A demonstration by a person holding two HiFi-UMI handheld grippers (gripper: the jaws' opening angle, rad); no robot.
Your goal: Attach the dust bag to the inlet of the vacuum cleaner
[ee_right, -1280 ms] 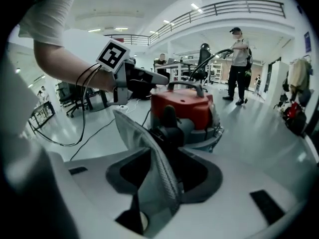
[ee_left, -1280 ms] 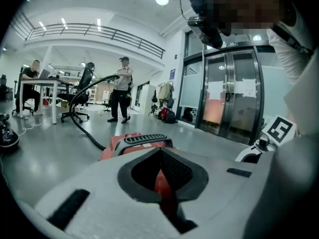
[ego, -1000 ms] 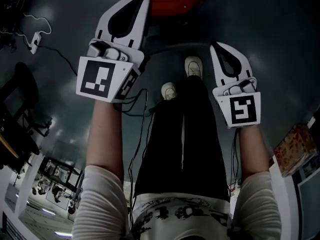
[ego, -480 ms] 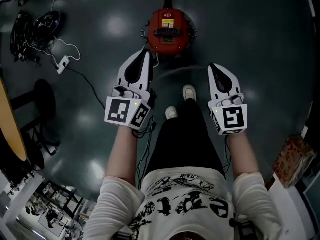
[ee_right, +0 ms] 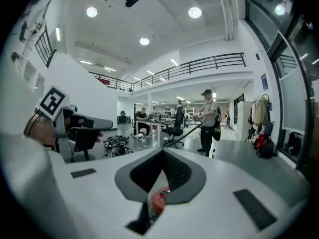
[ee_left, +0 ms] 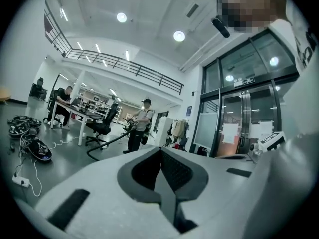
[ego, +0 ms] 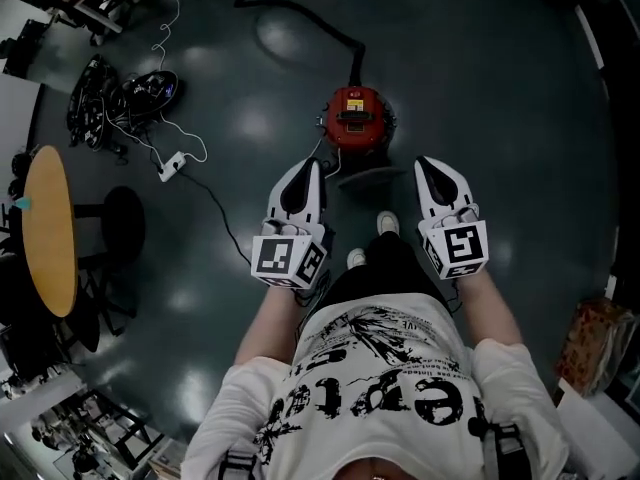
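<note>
Both claws have risen with the person, who a second ago crouched low over the dark glossy floor [ego: 500, 88] and now stands high above it. Then only the near rim of the squat red canister vacuum cleaner [ego: 358, 118] showed; now the whole machine sits small on the floor just ahead of the white shoes [ego: 388, 223], well below the claws. The left claw [ego: 311, 165] is clenched on nothing. The right claw [ego: 424, 162] is clenched too, with only the far-off red machine showing under its pads. No dust bag appears in any view, and the inlet is too small to read, so I cannot tell whether the bag is fitted. The rise looks like stepping back from the machine, not work on it. A black hose [ego: 300, 13] runs from the vacuum cleaner toward the floor's far side. At the left edge stands a round wooden surface [ego: 48, 230] with a black stool [ego: 122, 223] beside it, then a heap of black cables [ego: 125, 98] and a white power strip [ego: 172, 165]. The gripper views show an open office with glass doors [ee_left: 239, 118] and a standing person in a cap [ee_right: 208, 121].
</note>
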